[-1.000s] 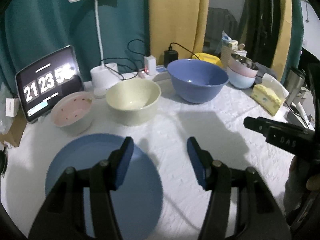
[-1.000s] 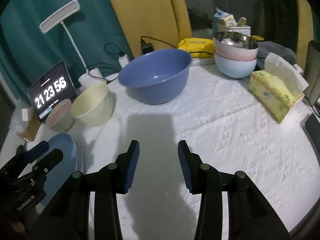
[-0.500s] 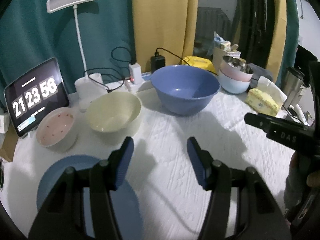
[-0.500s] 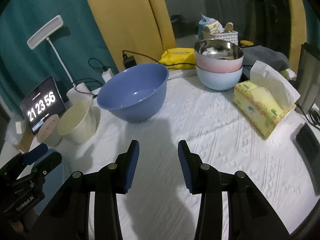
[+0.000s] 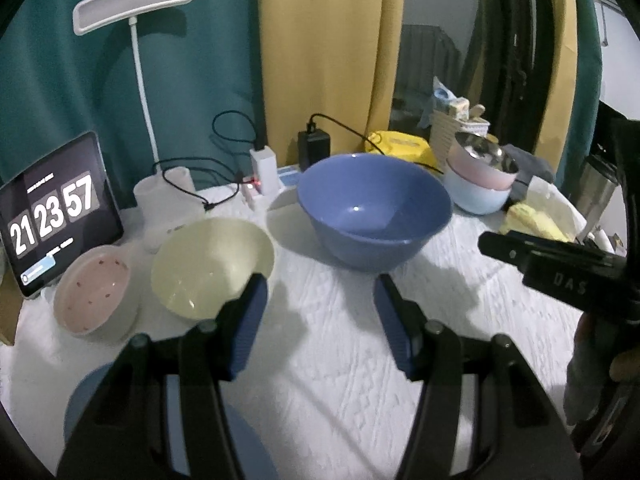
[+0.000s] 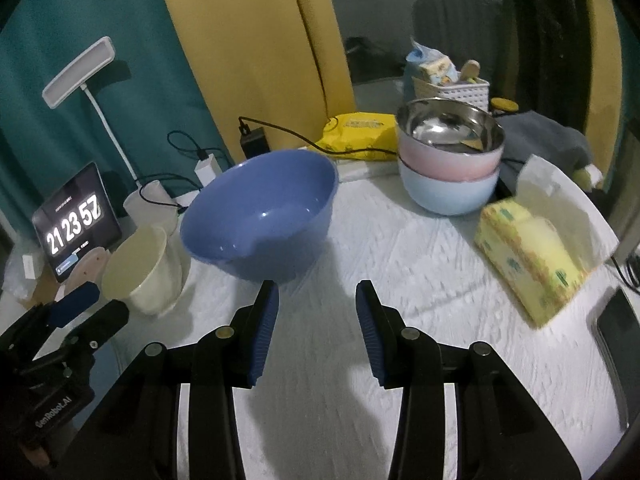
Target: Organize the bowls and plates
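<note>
In your left wrist view the big bowl sits on the table at centre, with the mid-size bowl to its lower left, the small bowl further left touching it, and a plate at the lower left edge. Behind them, at the left, you have the tablet clock and the desk lamp. In your right wrist view three nested bowls stand at upper right, a tissue box just below them toward the right edge
</note>
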`<state>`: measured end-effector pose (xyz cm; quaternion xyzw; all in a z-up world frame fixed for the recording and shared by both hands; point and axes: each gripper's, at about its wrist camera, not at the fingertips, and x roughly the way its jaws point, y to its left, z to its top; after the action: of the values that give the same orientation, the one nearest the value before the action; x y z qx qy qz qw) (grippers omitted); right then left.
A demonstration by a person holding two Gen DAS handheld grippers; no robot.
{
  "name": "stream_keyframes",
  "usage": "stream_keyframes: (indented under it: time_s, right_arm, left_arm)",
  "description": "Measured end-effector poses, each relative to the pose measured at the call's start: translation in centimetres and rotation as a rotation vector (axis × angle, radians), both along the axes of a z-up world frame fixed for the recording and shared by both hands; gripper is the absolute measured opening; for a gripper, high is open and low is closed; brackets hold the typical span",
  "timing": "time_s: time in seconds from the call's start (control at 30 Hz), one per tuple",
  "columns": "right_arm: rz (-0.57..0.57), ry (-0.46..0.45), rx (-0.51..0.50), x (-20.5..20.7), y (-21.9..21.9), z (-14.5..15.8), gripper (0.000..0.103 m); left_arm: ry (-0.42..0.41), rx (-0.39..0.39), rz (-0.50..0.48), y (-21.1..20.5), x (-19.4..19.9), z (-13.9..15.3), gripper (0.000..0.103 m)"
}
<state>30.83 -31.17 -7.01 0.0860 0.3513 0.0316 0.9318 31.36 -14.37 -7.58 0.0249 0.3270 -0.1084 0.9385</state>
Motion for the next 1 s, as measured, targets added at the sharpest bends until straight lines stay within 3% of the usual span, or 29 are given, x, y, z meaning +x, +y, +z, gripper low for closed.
stream_keyframes:
  time_s: [0.43,0.53,1.0]
  right_arm:
    - [0.012,-0.001,-0.002,4.7,0.6,-1.0,0.043]
    - [0.011,0.011,-0.001,5.3,0.5,-1.7,0.049]
    - [-0.015,0.081,0.011,6.4,-0.3,-5.0,0.049]
  left_arm:
    - [0.012,0.0,0.009,-0.4,2.6,-0.9,0.057]
    - [0.019,-0.001,0.004,-0.7,3.0,-1.2,0.057]
    - [0.005,0.021,0.0,-2.3,4.1,-2.2,0.057]
